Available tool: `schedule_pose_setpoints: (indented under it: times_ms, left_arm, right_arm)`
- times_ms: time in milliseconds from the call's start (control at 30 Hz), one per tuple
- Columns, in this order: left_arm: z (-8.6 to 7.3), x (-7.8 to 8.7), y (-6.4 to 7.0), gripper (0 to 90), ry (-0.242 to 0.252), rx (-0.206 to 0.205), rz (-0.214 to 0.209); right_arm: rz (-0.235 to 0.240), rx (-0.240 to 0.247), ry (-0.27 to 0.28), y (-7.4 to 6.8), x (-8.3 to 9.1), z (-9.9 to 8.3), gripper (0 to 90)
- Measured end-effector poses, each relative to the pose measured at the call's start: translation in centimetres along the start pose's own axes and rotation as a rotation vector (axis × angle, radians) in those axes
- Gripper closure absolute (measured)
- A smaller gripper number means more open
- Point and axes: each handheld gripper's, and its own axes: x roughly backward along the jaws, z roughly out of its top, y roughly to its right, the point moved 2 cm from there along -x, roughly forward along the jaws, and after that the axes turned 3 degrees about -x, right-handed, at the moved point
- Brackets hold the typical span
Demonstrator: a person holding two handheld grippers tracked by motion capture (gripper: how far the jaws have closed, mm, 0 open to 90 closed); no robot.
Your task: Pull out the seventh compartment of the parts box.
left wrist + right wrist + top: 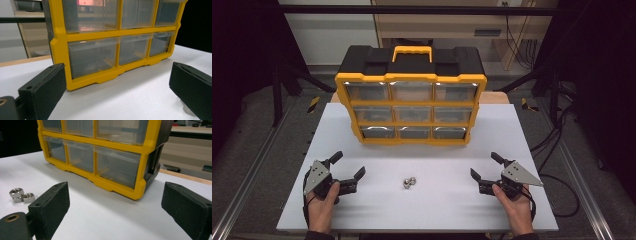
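Note:
A yellow and black drawer organizer [410,103] with clear plastic drawers, all pushed in, stands at the back middle of the white table [362,210]. A small cluster of steel hex nuts [408,183] lies in front of it, between the two grippers. My left gripper [348,165] rests open at the front left, held by a hand. At the front right my right gripper [484,165] is open too. The left gripper view has its jaws [117,100] wide apart before the organizer [85,35]. In the right gripper view the nuts [22,195] lie left of the empty jaws [117,215], with the organizer [117,145] ahead.
The organizer has a yellow carry handle [412,52] on top. Black frame posts and cables [557,150] flank the table on the floor. A bit of metal [187,110] peeks from behind the right jaw in the left gripper view.

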Motion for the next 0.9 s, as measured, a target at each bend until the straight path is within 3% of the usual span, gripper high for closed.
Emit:
schedule_pose_setpoints:
  times_ms: [300, 367, 567, 733, 800, 900]
  left_arm:
    - [0.2, 0.1, 0.6, 1.2, -0.019, -0.022, 0.001]
    - [0.3, 0.0, 1.0, 1.2, -0.033, -0.041, -0.006]
    - [0.3, -0.2, 1.9, 1.2, -0.049, -0.04, -0.031]
    - [0.7, -0.8, 2.9, 1.3, -0.076, -0.084, -0.06]
    - [0.8, -1.5, 2.9, 1.4, -0.112, -0.094, -0.073]
    - [1.5, -2.4, 2.7, 2.2, -0.153, -0.155, -0.079]
  right_arm:
    - [-0.014, 0.001, 0.003, -0.1, 0.0, -0.1, 7.6]
    - [-0.016, -0.004, -0.003, -0.1, 0.1, -0.1, 8.4]
    - [-0.01, -0.017, -0.01, 0.0, -0.1, -0.3, 8.7]
    - [-0.011, 0.001, -0.012, -0.1, 0.0, -0.3, 7.5]
    - [-0.022, 0.002, -0.016, 0.0, 0.0, -0.4, 6.9]
    - [-0.027, 0.0, -0.019, -0.1, -0.2, -0.4, 7.1]
